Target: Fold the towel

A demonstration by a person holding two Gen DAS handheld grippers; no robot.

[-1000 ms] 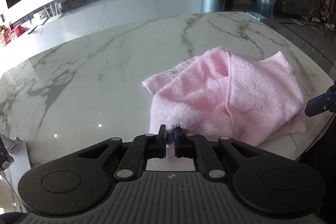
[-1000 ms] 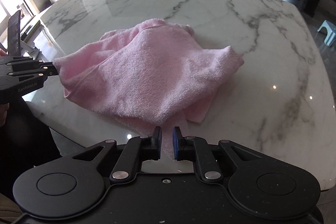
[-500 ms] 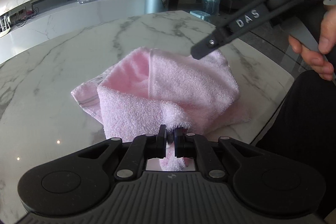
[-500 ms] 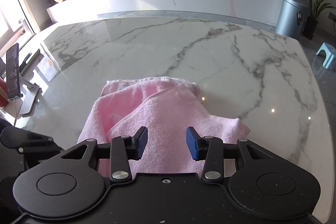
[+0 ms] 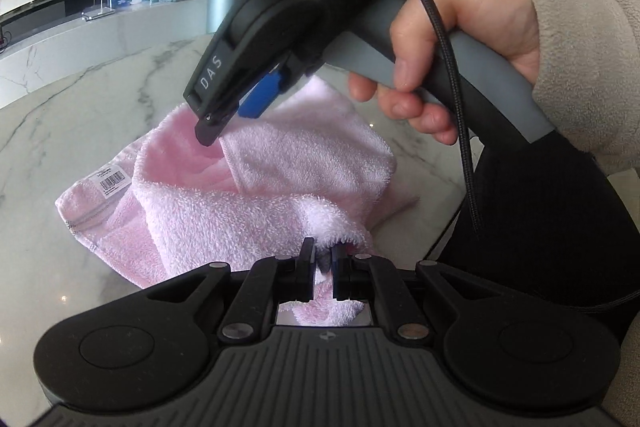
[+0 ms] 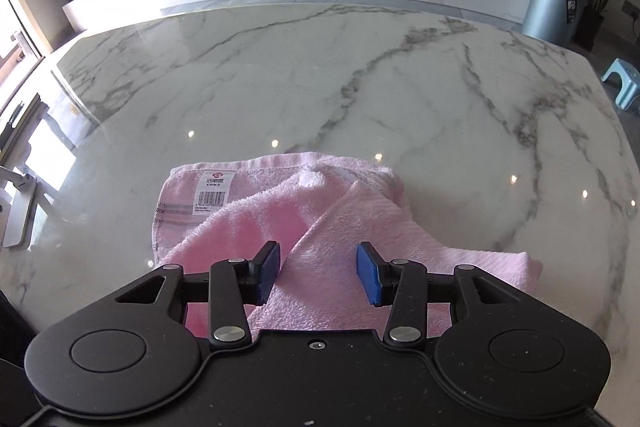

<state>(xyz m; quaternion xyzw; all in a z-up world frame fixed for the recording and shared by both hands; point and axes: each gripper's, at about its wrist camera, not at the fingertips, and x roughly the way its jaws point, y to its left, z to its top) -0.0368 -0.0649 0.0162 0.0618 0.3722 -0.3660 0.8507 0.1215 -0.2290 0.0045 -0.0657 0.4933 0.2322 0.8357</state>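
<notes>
1. Left wrist view: the left gripper (image 5: 323,251) has its jaws pressed together on a bunched near corner of the pink towel (image 5: 280,167). This grip appears to anchor the corner so the cloth cannot slide while the other side is taken.
2. Left wrist view: the towel lies crumpled near the worktop (image 5: 60,131) edge, with overlapping layers and its barcode label (image 5: 111,181) facing up on the left. It is not yet flat.
3. Left wrist view: a hand (image 5: 452,39) steers the right gripper (image 5: 218,125) steeply down. Its tip meets a raised fold at the far side of the towel, probably to find a second corner.
4. Right wrist view: the right gripper (image 6: 318,259) has just been closing its jaws, yet they stand spread. A ridge of towel (image 6: 360,227) runs between them, and the pads do not press on it.
5. Right wrist view: the towel rests on the worktop (image 6: 320,67) just ahead of the jaws, with the label (image 6: 212,193) at its far left. The jaws straddle the ridge, so closing should catch an edge.
</notes>
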